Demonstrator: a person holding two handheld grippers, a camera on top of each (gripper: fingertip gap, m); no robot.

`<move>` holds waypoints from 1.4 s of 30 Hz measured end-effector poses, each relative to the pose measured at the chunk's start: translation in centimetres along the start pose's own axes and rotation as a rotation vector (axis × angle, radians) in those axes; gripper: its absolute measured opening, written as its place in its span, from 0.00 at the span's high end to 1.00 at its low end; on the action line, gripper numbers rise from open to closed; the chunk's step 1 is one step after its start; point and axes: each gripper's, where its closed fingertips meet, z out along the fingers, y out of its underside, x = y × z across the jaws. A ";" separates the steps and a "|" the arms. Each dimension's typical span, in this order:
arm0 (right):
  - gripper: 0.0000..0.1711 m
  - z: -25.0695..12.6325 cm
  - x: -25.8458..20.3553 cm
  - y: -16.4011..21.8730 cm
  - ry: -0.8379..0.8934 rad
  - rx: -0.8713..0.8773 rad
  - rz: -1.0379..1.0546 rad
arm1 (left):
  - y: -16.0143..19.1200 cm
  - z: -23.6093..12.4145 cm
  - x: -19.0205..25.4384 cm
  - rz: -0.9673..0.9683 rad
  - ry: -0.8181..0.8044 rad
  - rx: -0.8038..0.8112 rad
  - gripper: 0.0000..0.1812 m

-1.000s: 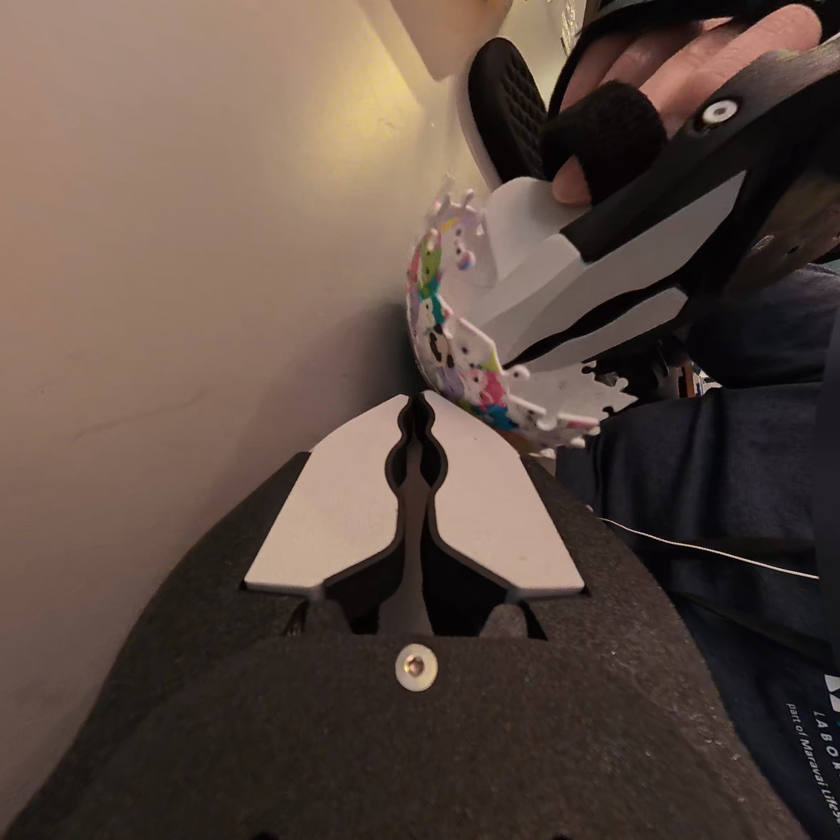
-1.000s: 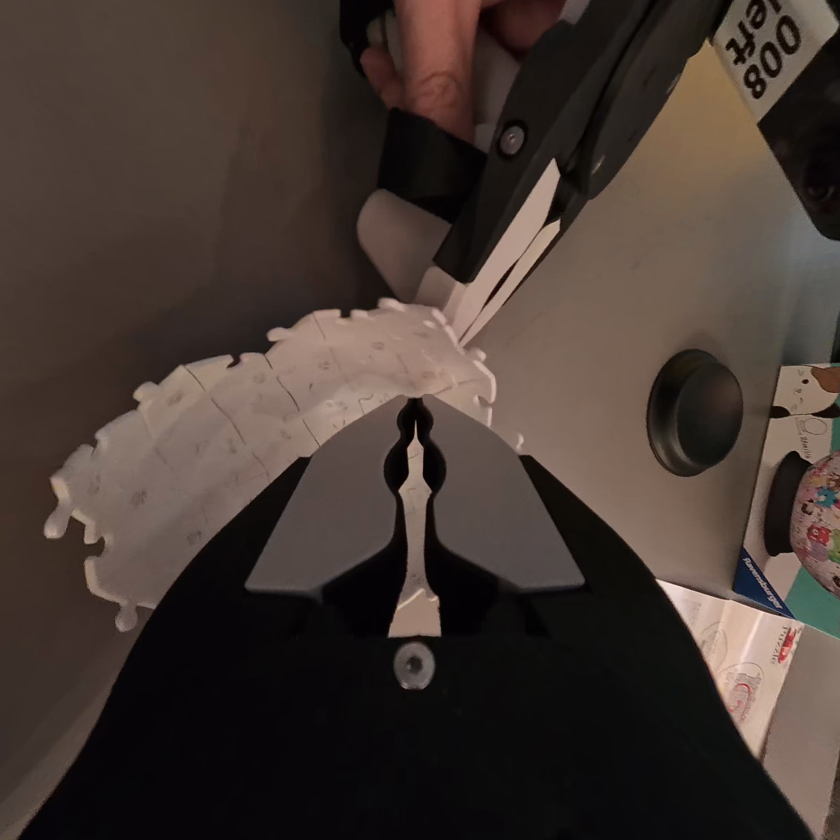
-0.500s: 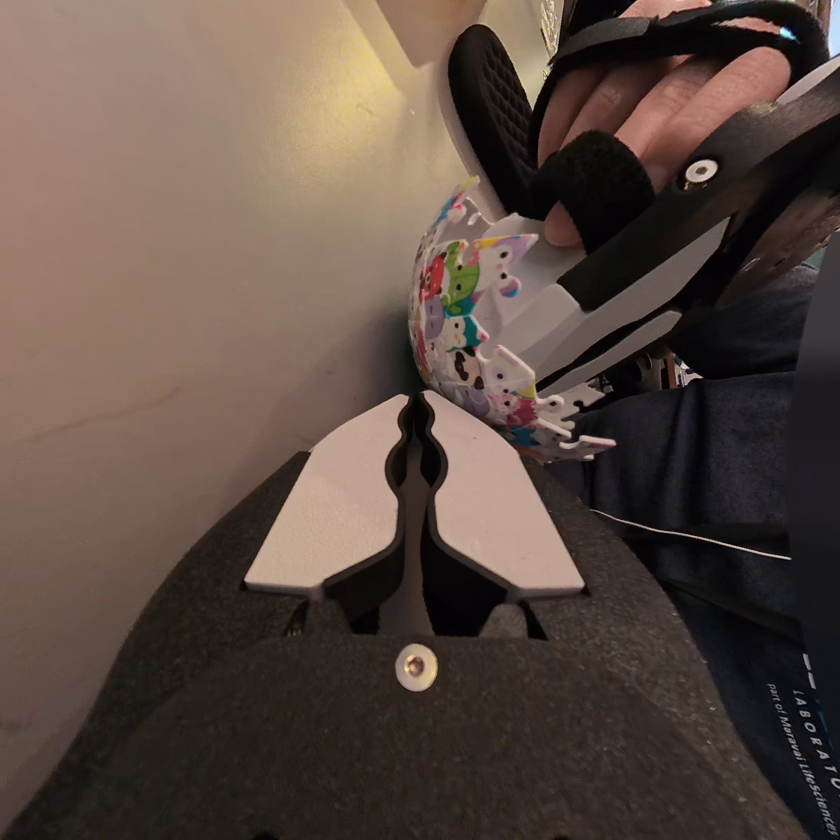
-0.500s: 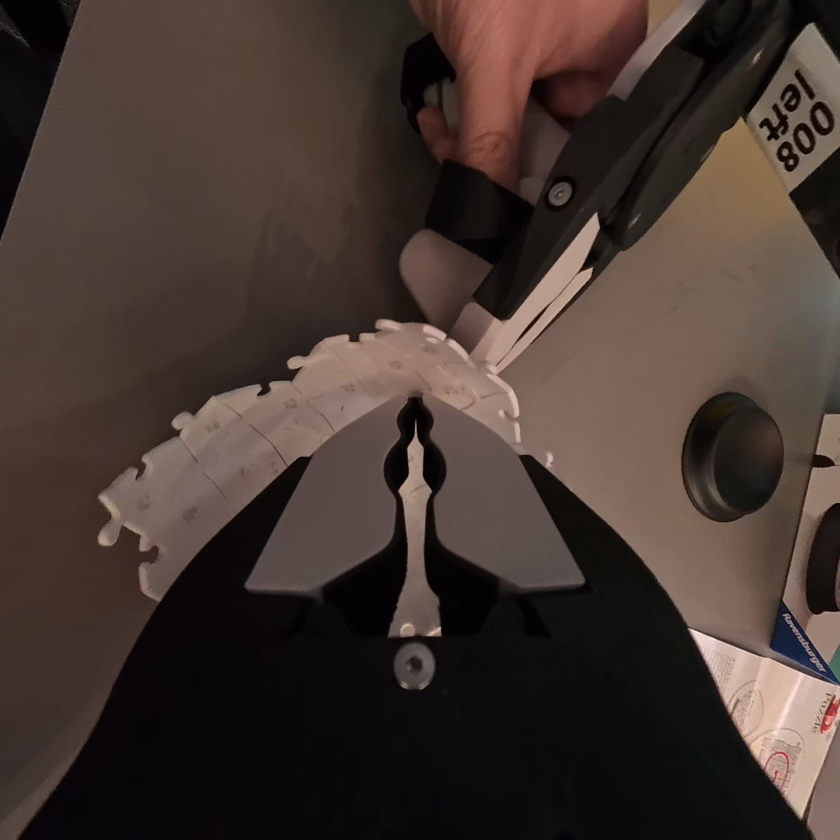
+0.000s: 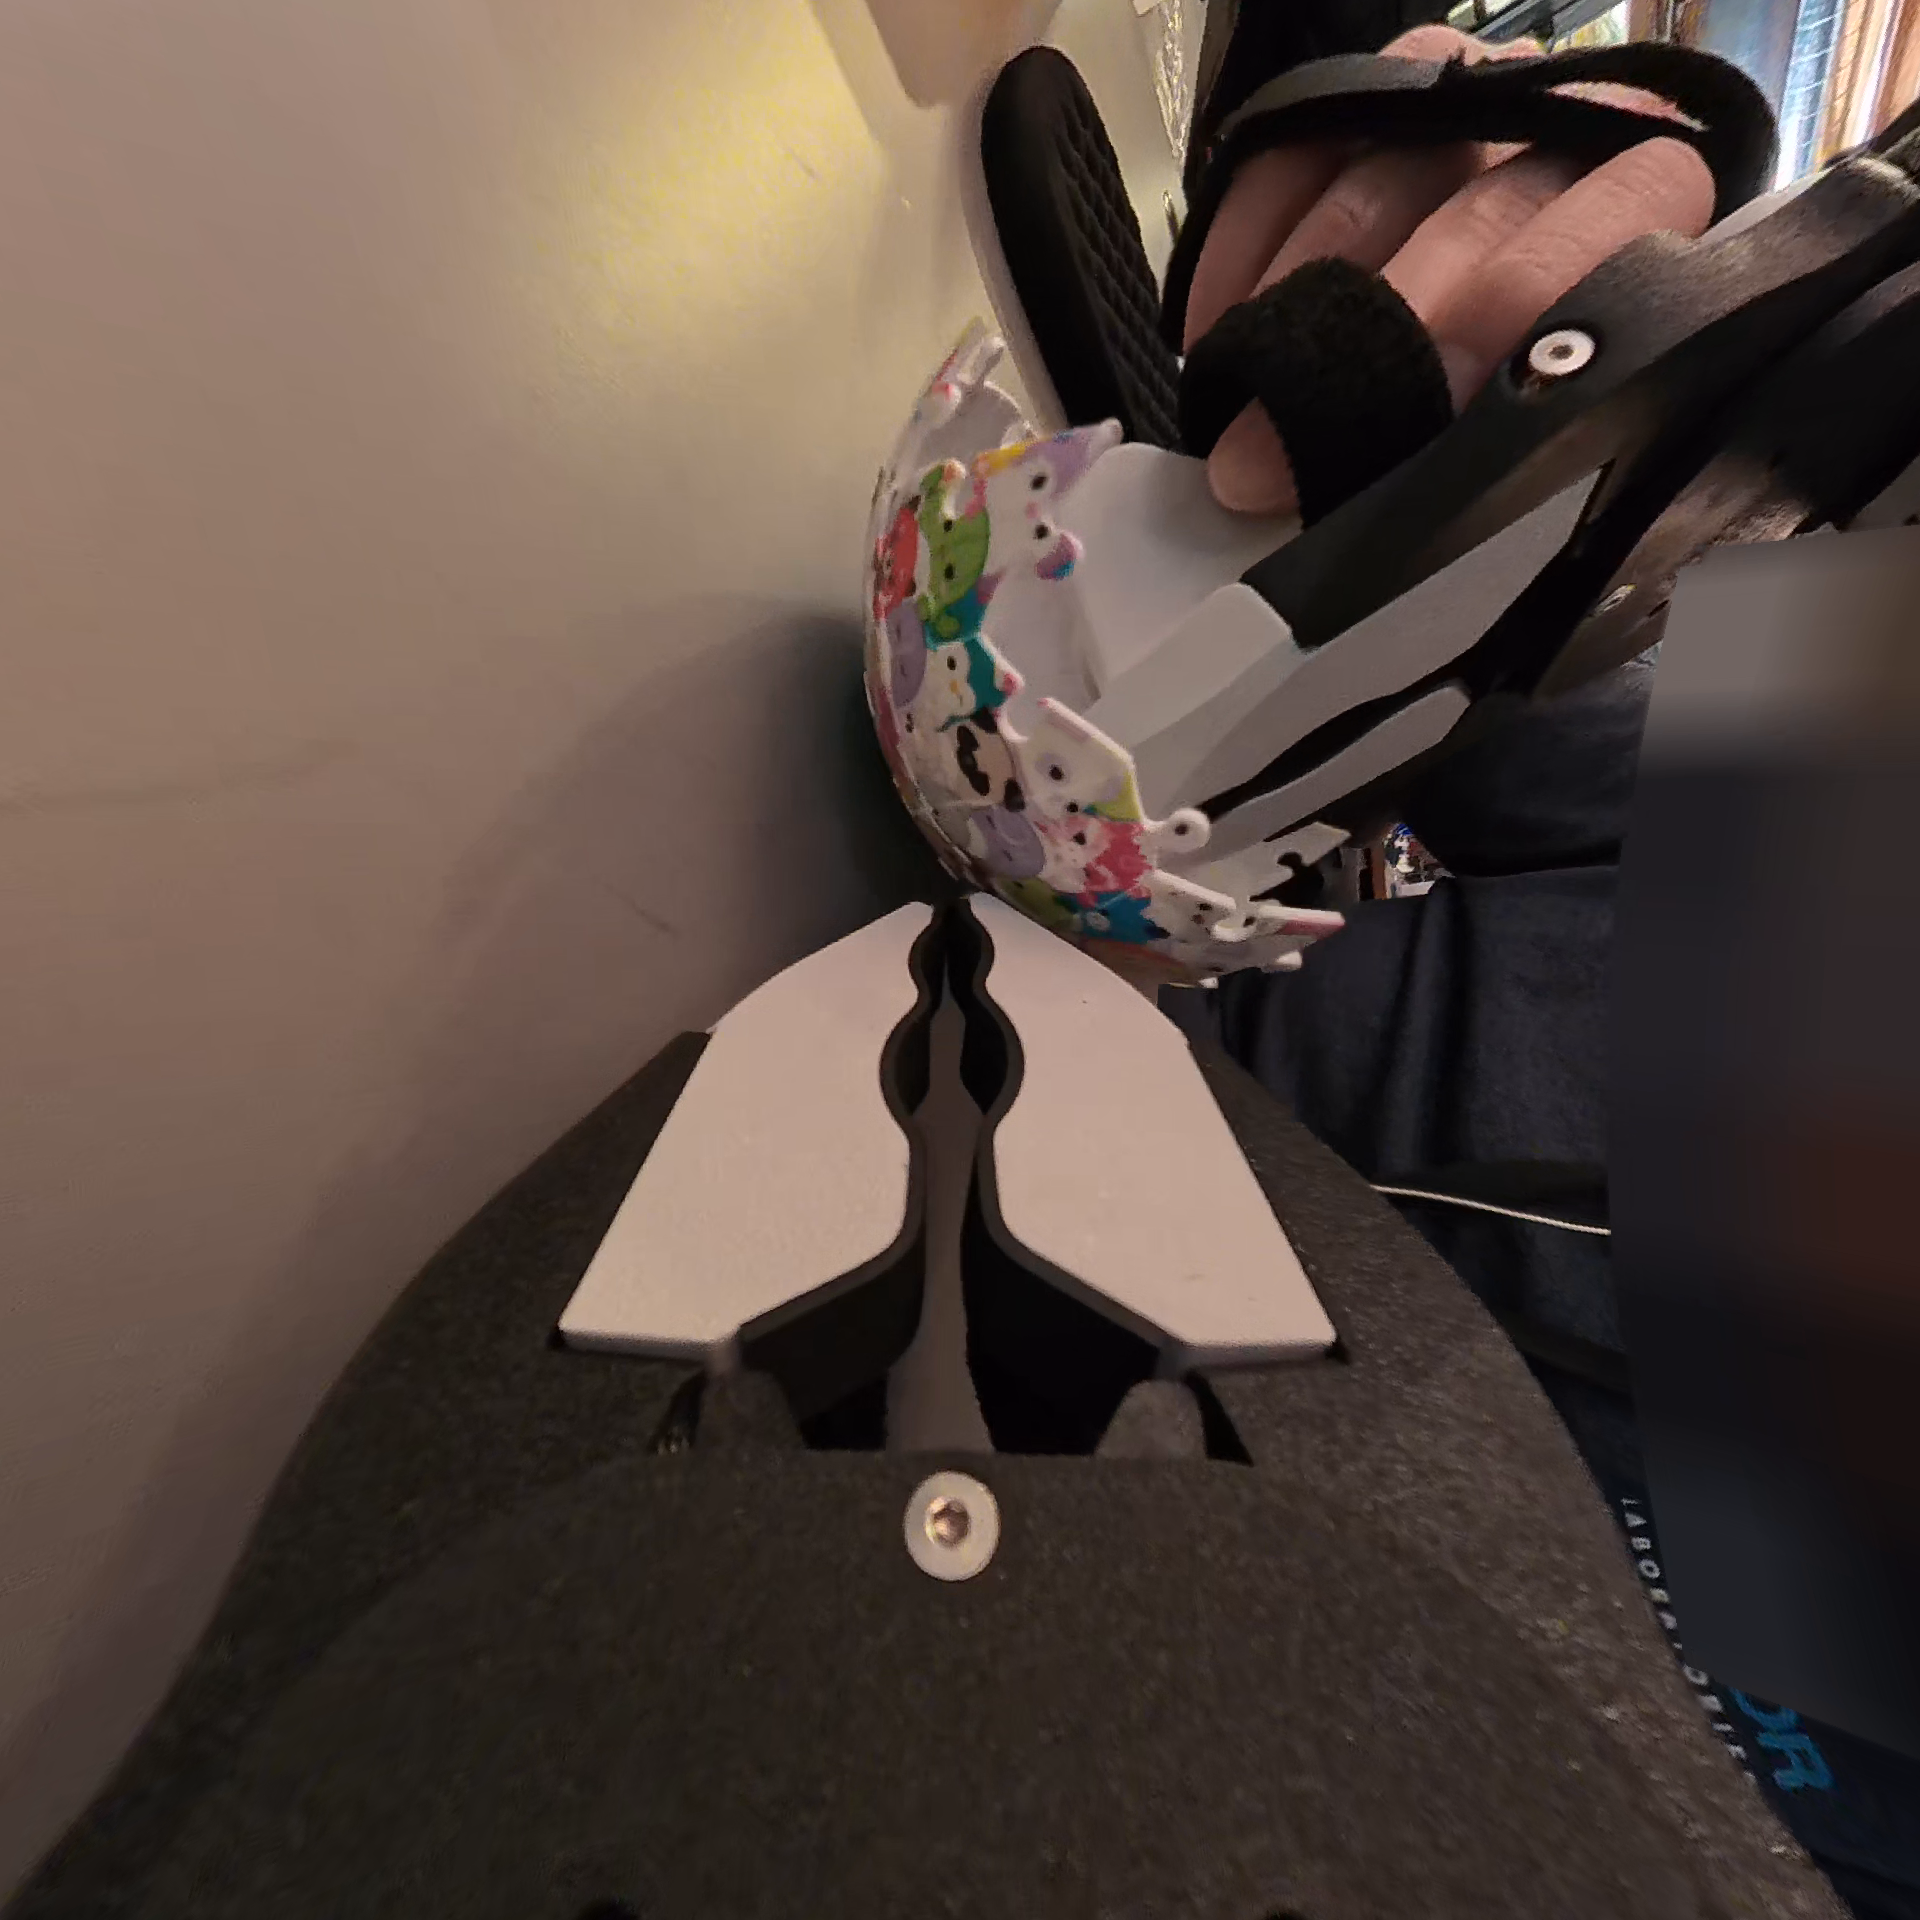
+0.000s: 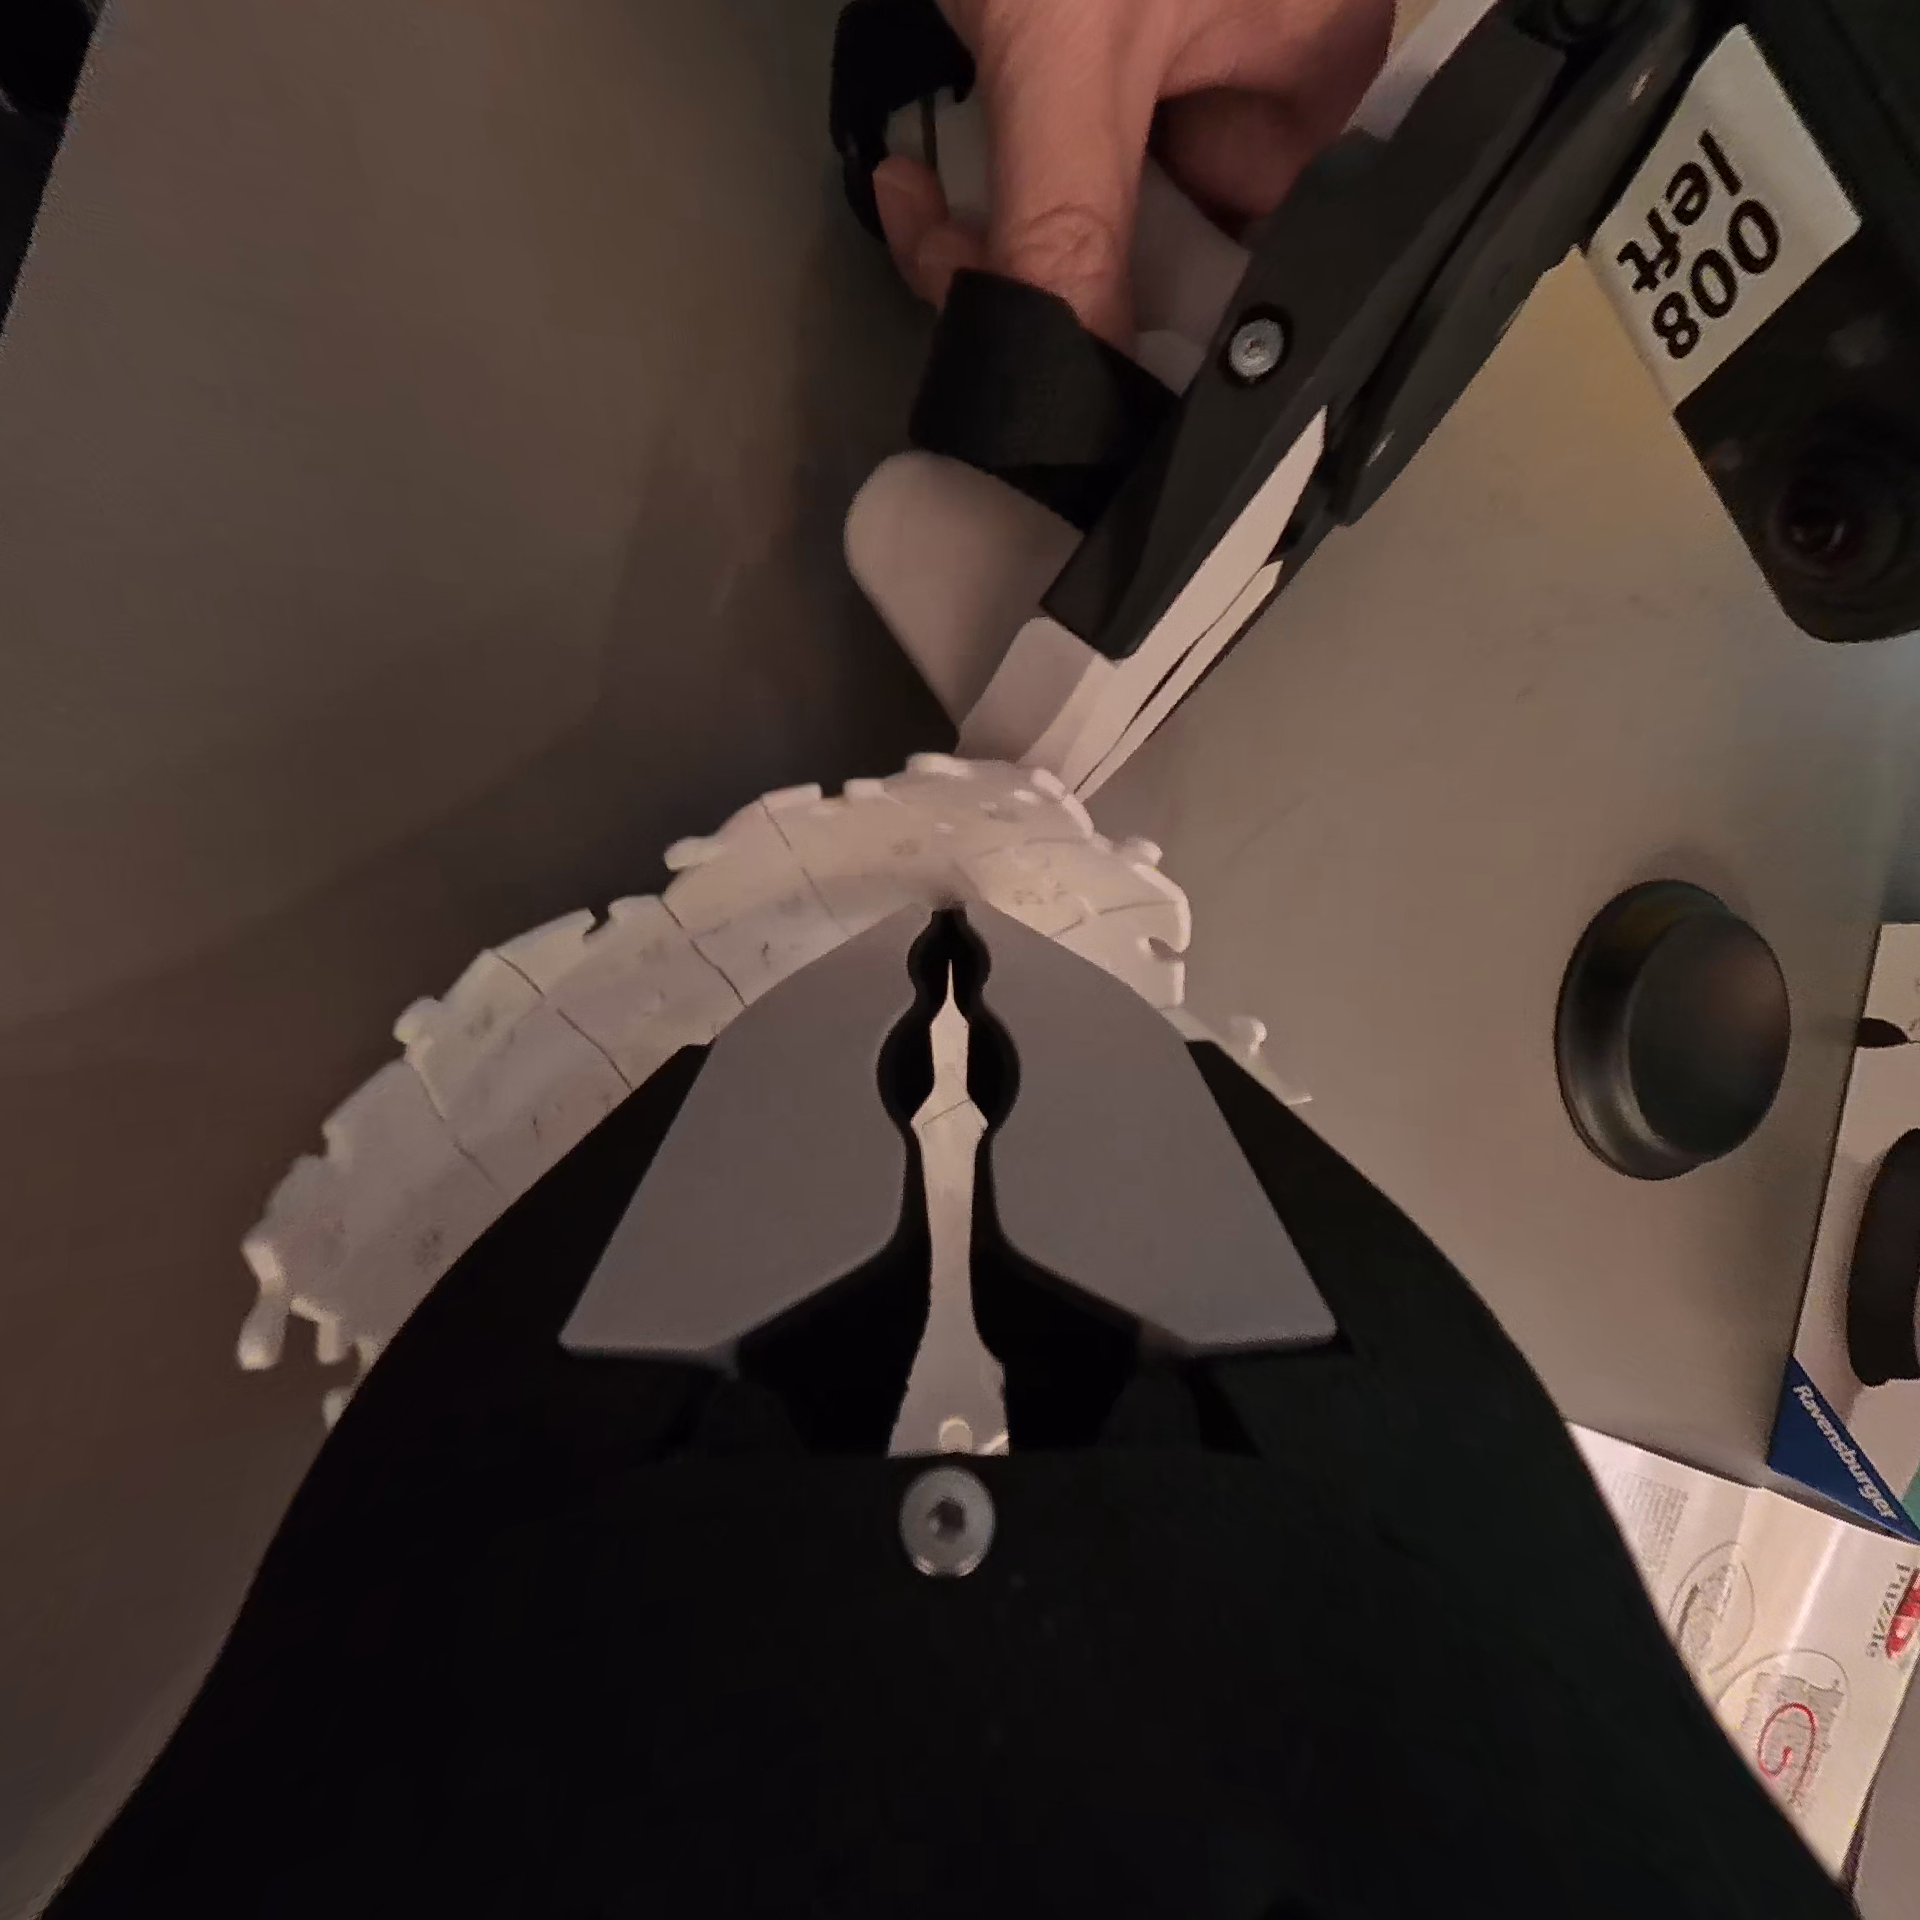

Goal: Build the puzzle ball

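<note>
Puzzle ball (image 5: pixel 966 717) is looking only partly built right now, more of a curved shell than a sphere: bright cartoon critters in pink, green, purple and teal are covering the outside, while the inside (image 6: pixel 790 935) is showing plain white with faint markings, and the rim is all jagged tabs and notches. In the left wrist view the bulging printed side is facing the pale surface (image 5: pixel 364 520) and the open hollow is facing the right gripper (image 5: pixel 1205 831); in the right wrist view the shell is arcing from lower left up to the middle. It's being held up off the surface between both tools. The right gripper is pinching the rim, nearly fully closed on it, with white plastic peeking through the slit between its fingers (image 6: pixel 810 1164). The left gripper (image 6: pixel 1081 784) is also squeezed down on the shell's far edge. Off to the right, a black round stand (image 6: pixel 1673 1039) is sitting beside the puzzle box (image 6: pixel 1829 1444) and a paper leaflet (image 6: pixel 1745 1621).
</note>
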 end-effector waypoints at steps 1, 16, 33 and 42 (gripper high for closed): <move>0.99 0.0 0.0 0.1 0.001 -0.004 0.002 | 0.0 0.0 0.0 -0.004 0.003 0.001 1.00; 0.99 -0.5 -0.3 -0.1 -0.026 0.032 0.044 | 0.0 0.2 0.1 0.005 0.011 -0.010 1.00; 0.99 -0.3 -0.3 -0.3 -0.045 0.049 0.080 | 0.3 0.6 0.4 0.037 0.014 -0.047 1.00; 0.99 -0.3 -0.6 -0.2 -0.068 0.062 0.075 | 0.6 0.8 0.6 0.085 0.001 -0.071 1.00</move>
